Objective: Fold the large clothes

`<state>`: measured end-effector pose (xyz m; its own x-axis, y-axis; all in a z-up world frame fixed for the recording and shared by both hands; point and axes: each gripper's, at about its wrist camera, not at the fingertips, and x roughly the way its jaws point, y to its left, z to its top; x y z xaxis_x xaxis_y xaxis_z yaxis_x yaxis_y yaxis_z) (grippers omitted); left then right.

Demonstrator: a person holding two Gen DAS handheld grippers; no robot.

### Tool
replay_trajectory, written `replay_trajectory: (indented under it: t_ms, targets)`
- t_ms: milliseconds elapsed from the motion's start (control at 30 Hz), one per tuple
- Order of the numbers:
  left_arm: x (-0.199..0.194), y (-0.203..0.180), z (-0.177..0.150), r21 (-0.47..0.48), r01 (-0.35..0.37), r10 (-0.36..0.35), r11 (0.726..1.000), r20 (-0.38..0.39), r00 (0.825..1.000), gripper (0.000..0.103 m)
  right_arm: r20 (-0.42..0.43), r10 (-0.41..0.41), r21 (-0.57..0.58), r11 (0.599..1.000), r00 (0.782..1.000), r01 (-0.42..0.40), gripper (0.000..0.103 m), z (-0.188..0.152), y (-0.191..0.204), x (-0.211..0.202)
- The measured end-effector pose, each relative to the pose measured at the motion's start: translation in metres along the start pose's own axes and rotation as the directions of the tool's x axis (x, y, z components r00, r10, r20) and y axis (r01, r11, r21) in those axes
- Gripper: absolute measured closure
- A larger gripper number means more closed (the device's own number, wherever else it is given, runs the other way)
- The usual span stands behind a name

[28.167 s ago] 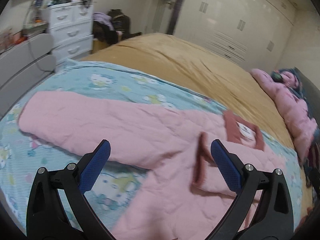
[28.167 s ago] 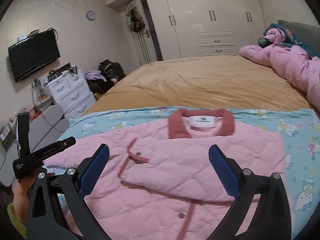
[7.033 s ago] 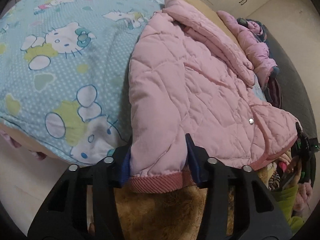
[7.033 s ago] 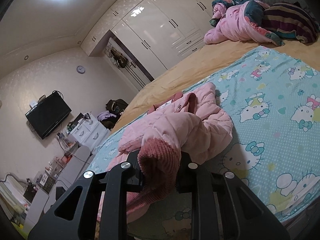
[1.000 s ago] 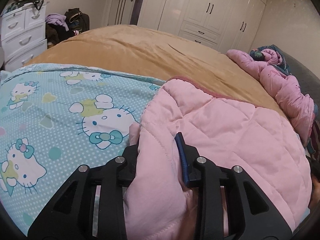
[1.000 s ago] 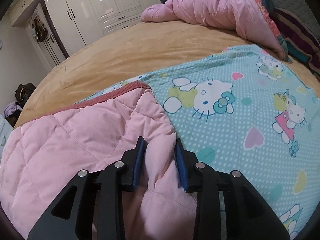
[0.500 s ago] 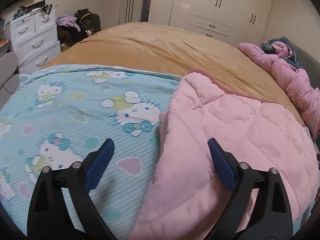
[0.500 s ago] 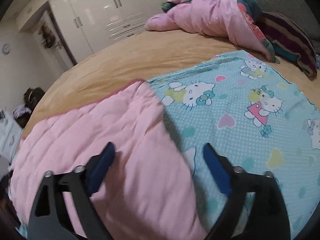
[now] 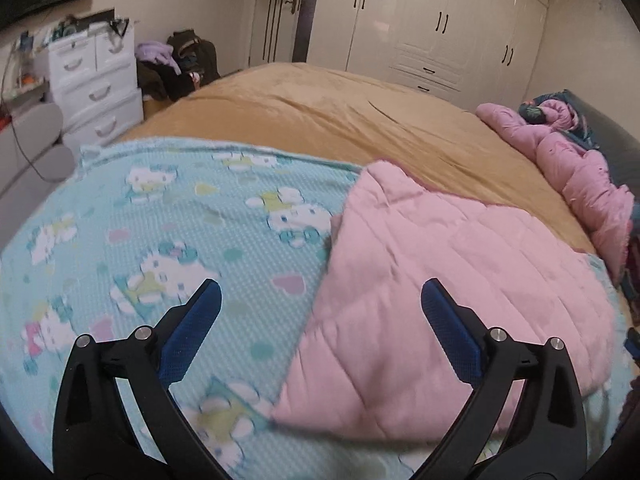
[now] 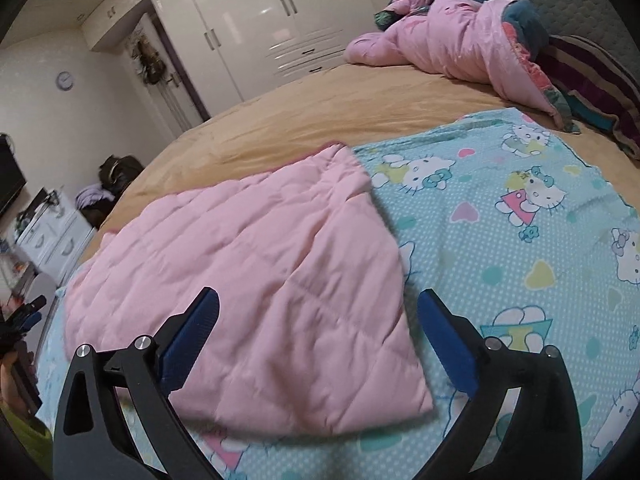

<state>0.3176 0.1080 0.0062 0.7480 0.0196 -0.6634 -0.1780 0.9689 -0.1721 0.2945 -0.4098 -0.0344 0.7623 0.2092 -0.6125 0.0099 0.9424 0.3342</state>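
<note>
A pink quilted jacket (image 9: 448, 280) lies folded into a flat rectangle on a light-blue cartoon-cat sheet (image 9: 168, 232); it also shows in the right wrist view (image 10: 256, 280). My left gripper (image 9: 320, 292) is open and empty, held above the jacket's left near edge. My right gripper (image 10: 318, 298) is open and empty, held above the jacket's right near corner. The left gripper's tip shows at the far left of the right wrist view (image 10: 28, 312).
The sheet (image 10: 500, 220) covers the near part of a tan bed (image 9: 320, 116). A bundled pink duvet (image 10: 452, 36) and striped bedding lie at the bed's right end. White drawers (image 9: 96, 80), dark bags (image 9: 180, 64) and a white wardrobe (image 9: 440, 24) stand beyond.
Both grippers let go of the jacket's folded edge, opened wide and drew back and up. The jacket lies flat where it was laid.
</note>
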Motion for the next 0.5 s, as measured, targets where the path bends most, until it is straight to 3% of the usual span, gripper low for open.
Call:
replay_trajectory:
  t_ms: [233,400,500]
  targets:
    - [0.024,0.017,-0.005,-0.175,0.157,-0.165,0.972,-0.027,0.986,0.009,-0.061,-0.009,-0.032,0.999,0.998,0.007,0.004,-0.006,-0.007,0.009]
    - [0.058,0.013,-0.008,-0.156,0.124,-0.144,0.980,-0.123,0.982,0.009,-0.107,0.005,0.010,1.000,0.994,-0.004,0.004,-0.003,-0.025,0.028]
    - [0.080,0.017,-0.015,-0.187,0.155,-0.189,0.970,-0.179,0.966,0.009,-0.148,0.023,0.043,0.999,0.989,-0.017,0.004,0.000,-0.037,0.045]
